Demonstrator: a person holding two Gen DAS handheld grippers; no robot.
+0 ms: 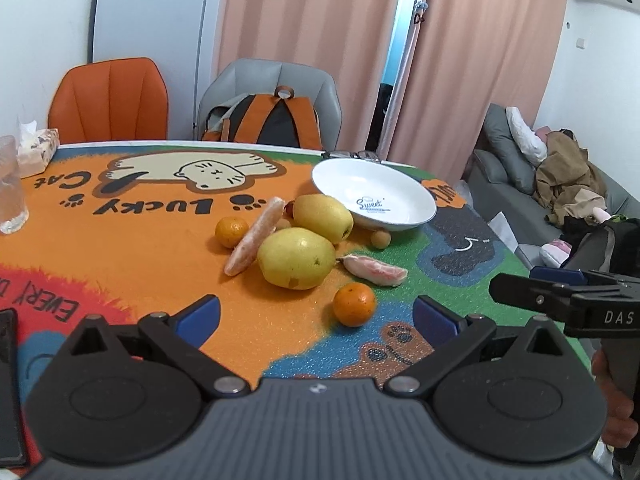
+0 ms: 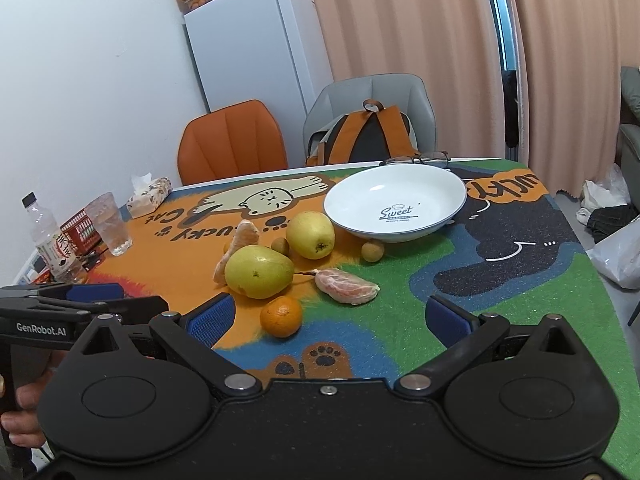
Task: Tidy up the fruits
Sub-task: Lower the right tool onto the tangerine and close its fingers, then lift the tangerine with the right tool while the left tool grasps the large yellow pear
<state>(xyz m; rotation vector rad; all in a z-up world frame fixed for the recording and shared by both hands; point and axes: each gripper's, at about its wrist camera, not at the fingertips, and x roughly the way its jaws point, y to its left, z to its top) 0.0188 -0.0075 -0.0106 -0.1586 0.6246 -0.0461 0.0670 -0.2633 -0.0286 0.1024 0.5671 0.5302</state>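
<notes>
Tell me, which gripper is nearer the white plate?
Right, slightly. The right gripper faces the white plate across the fruit; the left gripper sits farther left, with the plate off to its right.

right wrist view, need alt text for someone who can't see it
An open right gripper hovers low over a cartoon-cat table mat, facing loose fruit: two yellow pears, tangerines and pomelo segments. Behind sits an empty white bowl marked "Sweet".

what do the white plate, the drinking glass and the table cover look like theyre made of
Plate: likely glazed ceramic, going by its glossy white highlights and printed logo. Glass: clear with a textured surface; glass or plastic, can't tell. Table cover: printed mat with a grainy, matte, slightly sparkly surface, possibly foam or fabric.
</notes>
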